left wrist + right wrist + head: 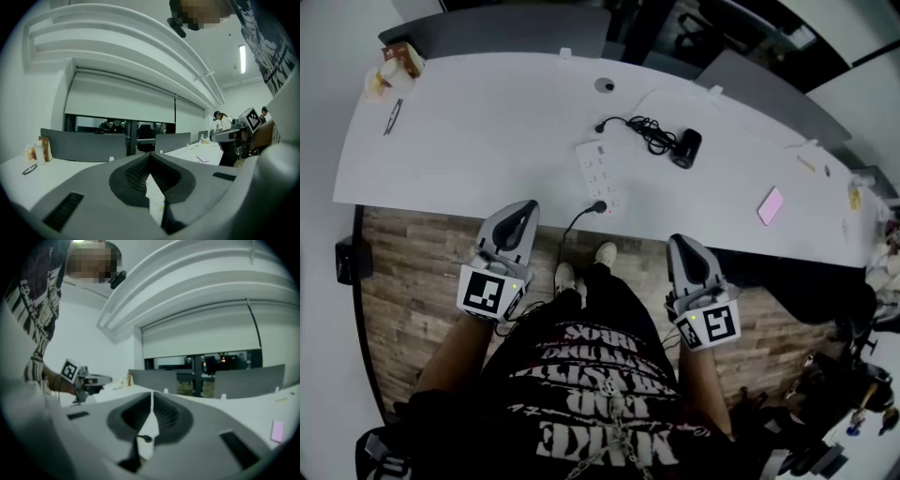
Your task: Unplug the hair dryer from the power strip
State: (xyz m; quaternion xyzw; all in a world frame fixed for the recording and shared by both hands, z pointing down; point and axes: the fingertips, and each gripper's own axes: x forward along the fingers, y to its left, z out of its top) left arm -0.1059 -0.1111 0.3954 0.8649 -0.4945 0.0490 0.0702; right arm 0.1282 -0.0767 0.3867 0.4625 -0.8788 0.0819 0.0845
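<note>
Pressed together on left gripper [527,210] and right gripper [680,244], pinching nothing.

Head view: hovering low in frame at the table [441,141] edge. Up-frame, strip [598,169], long axis running away and slightly left, between the two. Dryer [685,148] upper right, cord [649,133] tip just past the far end. Black plug [599,207] at the near end, seemingly a touch nearer the left, not clearly the dryer's own.

Left gripper view: closed, sliver of strip [154,199] showing beyond.

Right gripper view: closed too, plug [147,438] dead ahead, low.
</note>
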